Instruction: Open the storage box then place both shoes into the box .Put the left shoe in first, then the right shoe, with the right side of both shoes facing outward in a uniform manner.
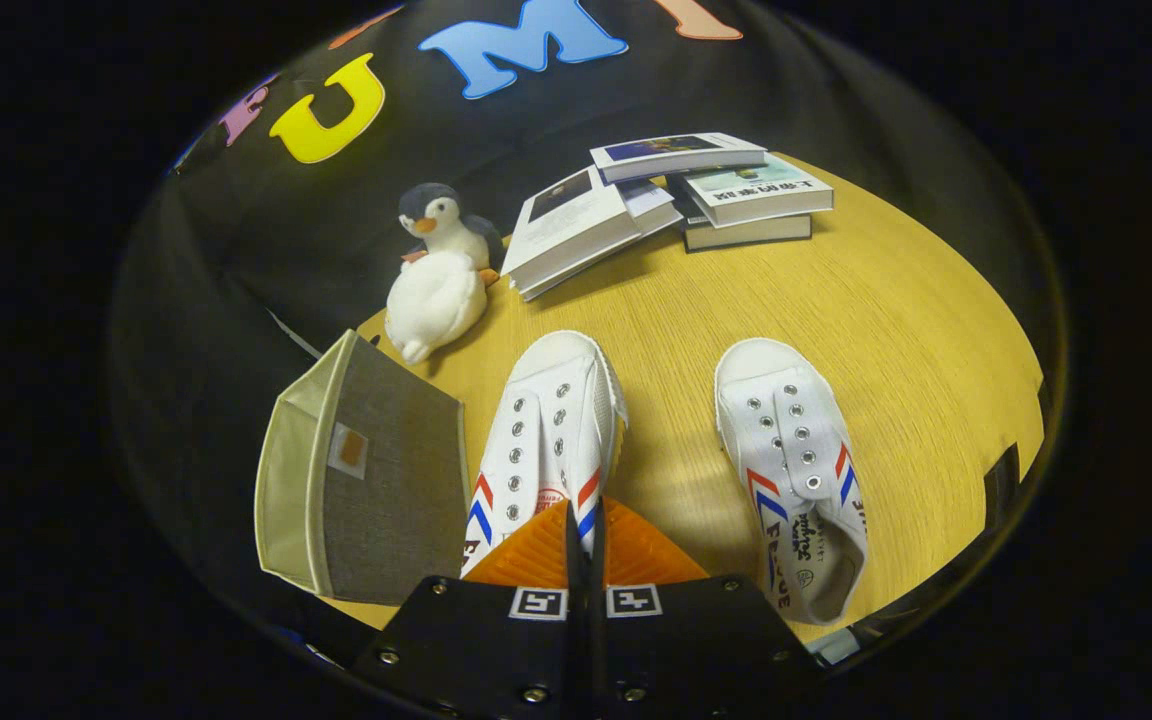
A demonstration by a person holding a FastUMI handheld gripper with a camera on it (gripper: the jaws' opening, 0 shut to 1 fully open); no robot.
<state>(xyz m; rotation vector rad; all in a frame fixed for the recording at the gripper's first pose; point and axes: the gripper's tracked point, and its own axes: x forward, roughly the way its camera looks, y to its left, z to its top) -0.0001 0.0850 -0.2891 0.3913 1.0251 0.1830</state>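
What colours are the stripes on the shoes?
Red and blue chevrons on white shoes, seen in the gripper view above the shut gripper.

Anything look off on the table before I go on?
The books beyond the shoes sit in a sloppy, fanned pile, and the penguin lies tipped by the box. The box flap looks open. The gripper fingers are together over the near shoe, gripping nothing.
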